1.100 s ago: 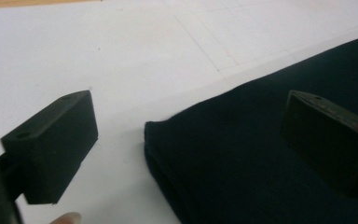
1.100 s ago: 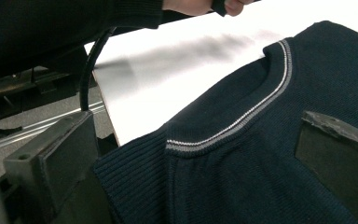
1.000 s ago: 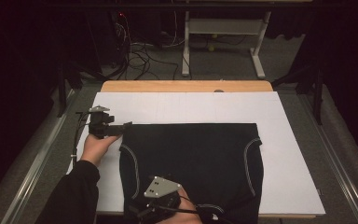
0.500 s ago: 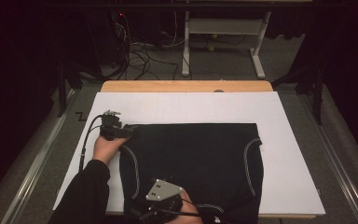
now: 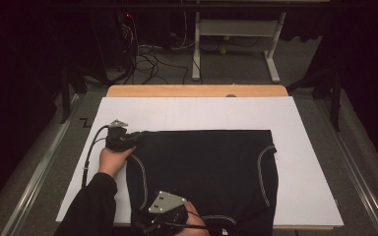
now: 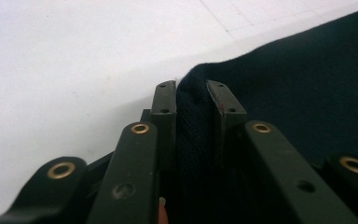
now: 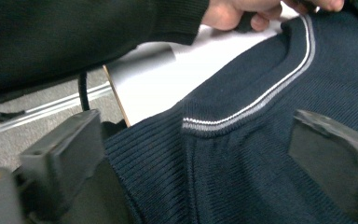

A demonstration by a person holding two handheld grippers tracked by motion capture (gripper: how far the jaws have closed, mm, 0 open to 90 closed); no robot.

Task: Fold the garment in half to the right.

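Risk assessment: the left gripper (image 6: 192, 100) has been clamped on a small pinch of fabric at the far left corner of the dark knitted garment (image 5: 206, 172). If the garment is pulled from here, the pinch may slip out of the jaws, since little cloth is caught. The right gripper (image 7: 191, 154) has not been closed on the garment; should the left side be lifted alone, the cloth is likely to be dragged across the white tabletop (image 5: 305, 172) and bunched unevenly.

Left gripper state: the jaws have just been closing and are nearly together, with a raised fold of fabric pressed between them. The remainder of the garment extends to the right of this gripper and lies flat.

Right gripper state: the jaws are held wide apart, having just been closing slightly. The hem near the striped trim (image 7: 261, 100) lies between and beneath them, and no pressing contact is seen. The garment's near edge is located directly ahead of this gripper.
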